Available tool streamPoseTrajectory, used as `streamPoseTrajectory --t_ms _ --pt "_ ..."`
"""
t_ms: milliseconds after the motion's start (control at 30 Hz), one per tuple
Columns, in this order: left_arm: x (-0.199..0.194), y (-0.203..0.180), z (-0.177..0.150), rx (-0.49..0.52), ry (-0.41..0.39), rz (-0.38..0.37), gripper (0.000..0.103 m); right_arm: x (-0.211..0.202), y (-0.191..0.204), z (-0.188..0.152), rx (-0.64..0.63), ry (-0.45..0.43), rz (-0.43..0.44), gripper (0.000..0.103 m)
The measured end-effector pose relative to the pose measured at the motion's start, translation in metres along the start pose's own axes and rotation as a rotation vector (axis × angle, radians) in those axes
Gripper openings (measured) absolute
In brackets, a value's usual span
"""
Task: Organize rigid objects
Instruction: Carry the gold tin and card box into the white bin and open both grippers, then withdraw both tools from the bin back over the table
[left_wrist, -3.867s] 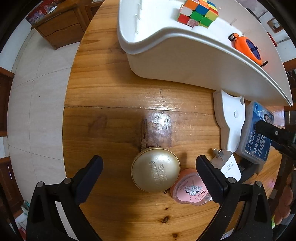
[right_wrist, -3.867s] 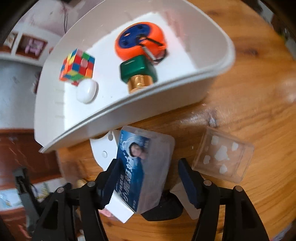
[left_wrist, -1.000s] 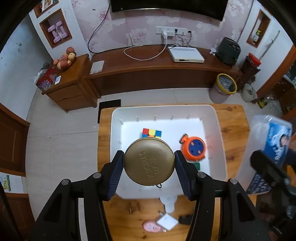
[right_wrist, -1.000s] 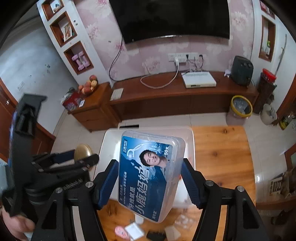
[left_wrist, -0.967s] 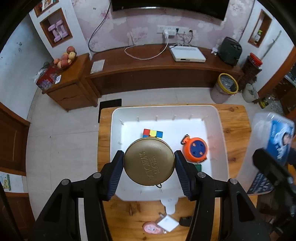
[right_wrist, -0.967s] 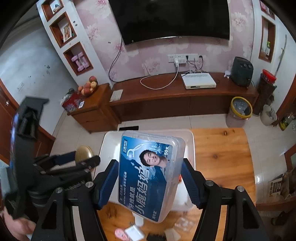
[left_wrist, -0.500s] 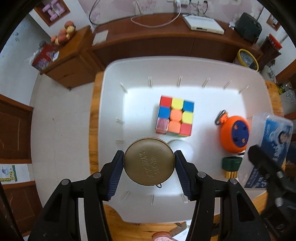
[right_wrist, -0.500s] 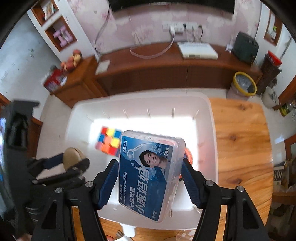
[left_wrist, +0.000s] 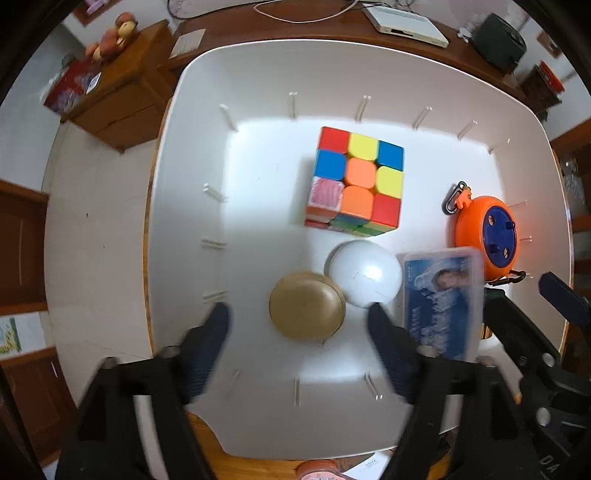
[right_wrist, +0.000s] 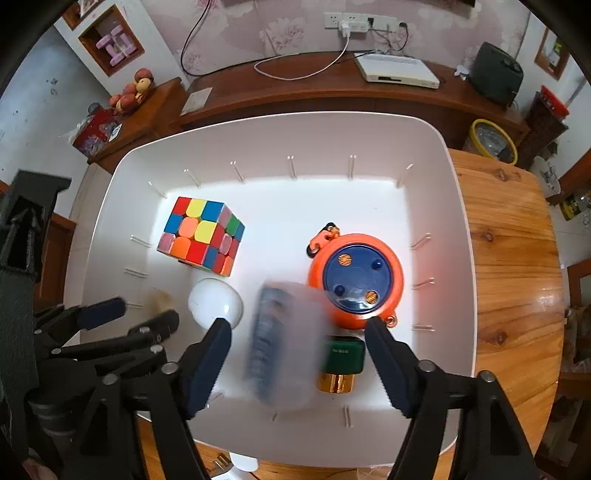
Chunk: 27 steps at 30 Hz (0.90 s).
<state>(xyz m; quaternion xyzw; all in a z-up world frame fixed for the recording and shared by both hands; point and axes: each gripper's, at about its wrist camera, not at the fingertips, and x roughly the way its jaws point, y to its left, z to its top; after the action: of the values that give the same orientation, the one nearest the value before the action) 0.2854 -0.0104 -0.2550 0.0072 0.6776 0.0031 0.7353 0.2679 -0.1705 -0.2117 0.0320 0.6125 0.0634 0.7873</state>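
Between the left hand-held gripper's (left_wrist: 298, 325) just-opened jaws lies the gold tin (left_wrist: 307, 311)

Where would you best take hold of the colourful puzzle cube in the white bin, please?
Grip the puzzle cube from straight above, across two opposite flat side faces. It sits flat on the white bin floor with open floor on its left and right, while the white egg-shaped object crowds its near side.

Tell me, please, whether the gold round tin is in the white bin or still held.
In the bin: the gold round tin lies on the white bin's floor, clear of the left gripper's spread jaws.
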Motion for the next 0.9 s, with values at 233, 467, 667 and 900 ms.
streamPoseTrajectory --t_ms 233,467,667,900 --pt "-0.024 -0.001 -0.013 0.009 -0.057 -0.002 0.09 -0.021 0.004 -0.012 0.009 -0.05 0.022 0.081" --pt "-0.047 -0.001 -0.034 0.004 -0.081 -0.016 0.09 -0.047 0.013 -0.028 -0.02 -0.092 0.015 0.081" --pt "-0.066 0.005 -0.054 -0.007 -0.125 -0.028 0.09 -0.074 0.018 -0.048 -0.053 -0.135 0.0 0.081" --pt "-0.095 0.009 -0.082 -0.012 -0.182 -0.039 0.09 -0.109 0.02 -0.075 -0.07 -0.192 -0.009 0.081"
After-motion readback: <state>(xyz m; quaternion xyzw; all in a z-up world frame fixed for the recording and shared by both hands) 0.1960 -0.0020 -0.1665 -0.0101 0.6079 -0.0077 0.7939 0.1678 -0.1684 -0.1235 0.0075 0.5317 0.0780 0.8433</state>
